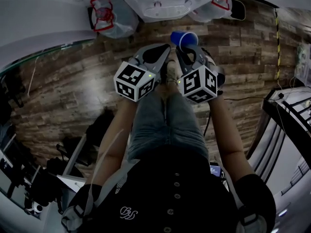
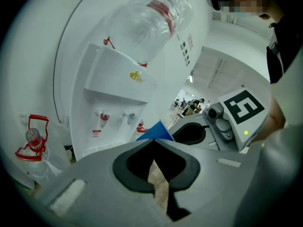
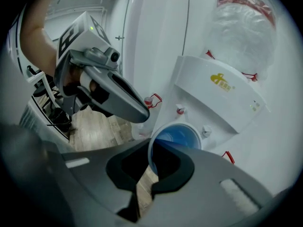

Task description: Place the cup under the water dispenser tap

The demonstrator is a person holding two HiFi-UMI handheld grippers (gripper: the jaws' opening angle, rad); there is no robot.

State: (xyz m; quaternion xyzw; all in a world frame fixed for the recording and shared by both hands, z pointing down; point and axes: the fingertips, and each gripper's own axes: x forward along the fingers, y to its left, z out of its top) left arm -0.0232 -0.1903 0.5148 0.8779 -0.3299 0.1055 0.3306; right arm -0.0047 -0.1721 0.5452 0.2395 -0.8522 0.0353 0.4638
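A white water dispenser [image 1: 170,4] stands ahead at the top of the head view, with a clear bottle [image 2: 151,22] upended on it. Its red tap [image 2: 103,117] and blue tap [image 2: 131,116] sit in a recess over a drip grille. My right gripper [image 1: 187,47] is shut on the rim of a blue cup [image 1: 183,39], which it holds tilted in front of the dispenser, below tap level. In the right gripper view the cup [image 3: 177,138] shows its open mouth above the gripper [image 3: 151,150]. My left gripper [image 1: 163,50] hangs just to its left, shut and holding nothing.
Spare water bottles with red handles stand on the wood floor at both sides of the dispenser, one on the left [image 1: 109,16] and one on the right [image 1: 216,6]. A dark rack [image 1: 286,115] is at the right, and dark equipment [image 1: 73,154] at the lower left.
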